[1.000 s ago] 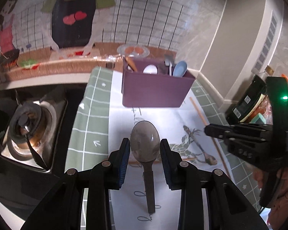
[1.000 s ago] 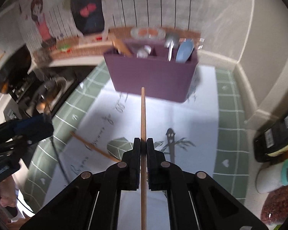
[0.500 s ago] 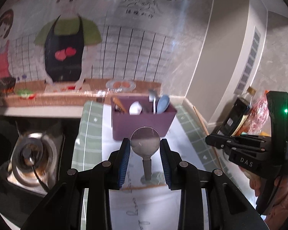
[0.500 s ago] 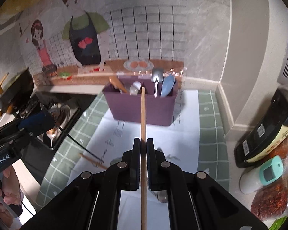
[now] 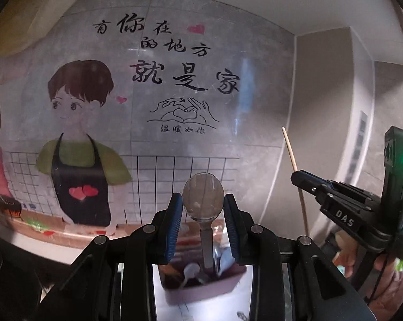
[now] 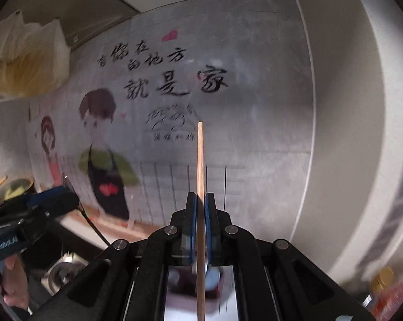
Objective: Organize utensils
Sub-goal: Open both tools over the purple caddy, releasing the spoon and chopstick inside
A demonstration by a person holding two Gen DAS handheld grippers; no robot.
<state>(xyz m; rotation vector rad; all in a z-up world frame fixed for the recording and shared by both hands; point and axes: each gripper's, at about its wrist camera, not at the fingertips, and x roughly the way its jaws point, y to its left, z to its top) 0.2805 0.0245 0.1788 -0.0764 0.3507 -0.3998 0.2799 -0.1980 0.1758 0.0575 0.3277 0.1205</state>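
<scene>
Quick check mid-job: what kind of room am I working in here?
Most likely a home kitchen: a cooking-themed wall mural, a purple utensil caddy holding spoons on the counter, and what looks like a stove burner at lower left.

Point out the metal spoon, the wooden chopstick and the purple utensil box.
metal spoon (image 5: pixel 202 196), left wrist view, on its bowl.
wooden chopstick (image 6: pixel 200 160), right wrist view, on its shaft.
purple utensil box (image 5: pixel 201 293), left wrist view, on its front wall.

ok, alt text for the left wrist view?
The left claw grips a metal spoon between its blue pads, bowl forward, raised before a cartoon wall mural. At right, the right claw holds a wooden chopstick; below, blurred, sits the purple utensil holder.
</scene>
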